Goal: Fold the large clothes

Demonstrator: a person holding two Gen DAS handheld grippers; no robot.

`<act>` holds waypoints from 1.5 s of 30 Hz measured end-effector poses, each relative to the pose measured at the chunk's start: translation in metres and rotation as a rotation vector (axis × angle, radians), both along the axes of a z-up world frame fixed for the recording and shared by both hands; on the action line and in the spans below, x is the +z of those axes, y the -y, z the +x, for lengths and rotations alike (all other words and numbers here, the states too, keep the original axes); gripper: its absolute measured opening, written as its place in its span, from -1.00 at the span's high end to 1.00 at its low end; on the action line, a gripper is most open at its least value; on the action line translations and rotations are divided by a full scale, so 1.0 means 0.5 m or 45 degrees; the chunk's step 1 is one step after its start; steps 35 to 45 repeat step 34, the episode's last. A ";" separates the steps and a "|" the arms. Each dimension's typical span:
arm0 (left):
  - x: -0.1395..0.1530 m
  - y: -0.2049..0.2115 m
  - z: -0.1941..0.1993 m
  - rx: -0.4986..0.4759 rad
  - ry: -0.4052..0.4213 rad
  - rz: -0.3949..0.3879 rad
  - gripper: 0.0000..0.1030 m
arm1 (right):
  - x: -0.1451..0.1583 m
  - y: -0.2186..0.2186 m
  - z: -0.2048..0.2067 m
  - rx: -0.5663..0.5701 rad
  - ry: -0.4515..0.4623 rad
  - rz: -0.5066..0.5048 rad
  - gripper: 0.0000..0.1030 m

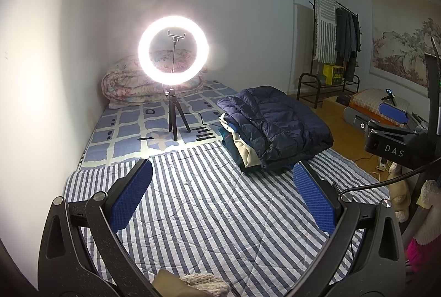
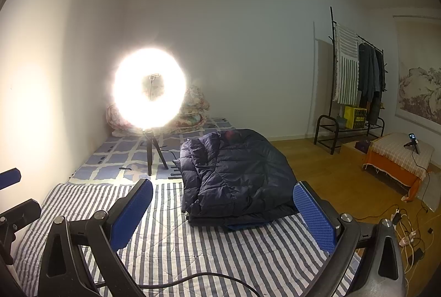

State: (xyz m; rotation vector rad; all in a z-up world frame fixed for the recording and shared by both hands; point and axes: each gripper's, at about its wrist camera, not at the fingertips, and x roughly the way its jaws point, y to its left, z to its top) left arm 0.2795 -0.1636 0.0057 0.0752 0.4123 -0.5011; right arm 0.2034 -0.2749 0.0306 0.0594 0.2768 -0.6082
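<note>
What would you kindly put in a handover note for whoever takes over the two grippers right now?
Left gripper: open, empty, above the striped blanket.
Right gripper: open, empty, pointed at the pile.
Clothes: navy puffer jacket lies folded on top of a stack of folded garments at the blanket's far right side.
Done: that jacket appears folded and stacked.
Left: nothing is spread out for folding; a knitted item shows at the left view's bottom edge, possibly next. The lit ring light stands on the bed behind the work area.
</note>
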 end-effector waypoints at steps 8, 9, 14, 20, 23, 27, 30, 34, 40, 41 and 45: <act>-0.001 -0.001 0.000 0.001 0.003 0.002 -1.00 | -0.003 -0.002 0.004 -0.004 -0.004 0.004 -0.99; -0.001 -0.003 0.003 0.005 0.002 0.005 -1.00 | -0.004 -0.002 0.004 -0.005 -0.004 0.005 -0.99; -0.008 -0.015 0.015 0.007 -0.013 0.012 -1.00 | -0.005 -0.001 0.005 -0.011 -0.003 0.012 -0.99; -0.012 -0.019 0.018 0.009 -0.012 0.015 -1.00 | -0.009 0.001 0.008 -0.011 -0.012 0.009 -1.00; -0.012 -0.024 0.021 0.012 -0.011 0.010 -1.00 | -0.011 0.001 0.009 -0.014 -0.016 0.009 -0.99; -0.011 -0.029 0.020 0.011 -0.002 0.011 -1.00 | -0.013 -0.001 0.010 -0.014 -0.016 0.009 -0.99; -0.012 -0.034 0.021 0.004 0.013 0.007 -1.00 | -0.015 0.000 0.011 -0.014 -0.020 0.010 -0.99; -0.013 -0.030 0.017 0.005 0.012 0.008 -1.00 | -0.021 -0.002 0.012 -0.013 -0.024 0.012 -0.99; -0.013 -0.030 0.017 0.005 0.012 0.008 -1.00 | -0.021 -0.002 0.012 -0.013 -0.024 0.012 -0.99; -0.013 -0.030 0.017 0.005 0.012 0.008 -1.00 | -0.021 -0.002 0.012 -0.013 -0.024 0.012 -0.99; -0.013 -0.030 0.017 0.005 0.012 0.008 -1.00 | -0.021 -0.002 0.012 -0.013 -0.024 0.012 -0.99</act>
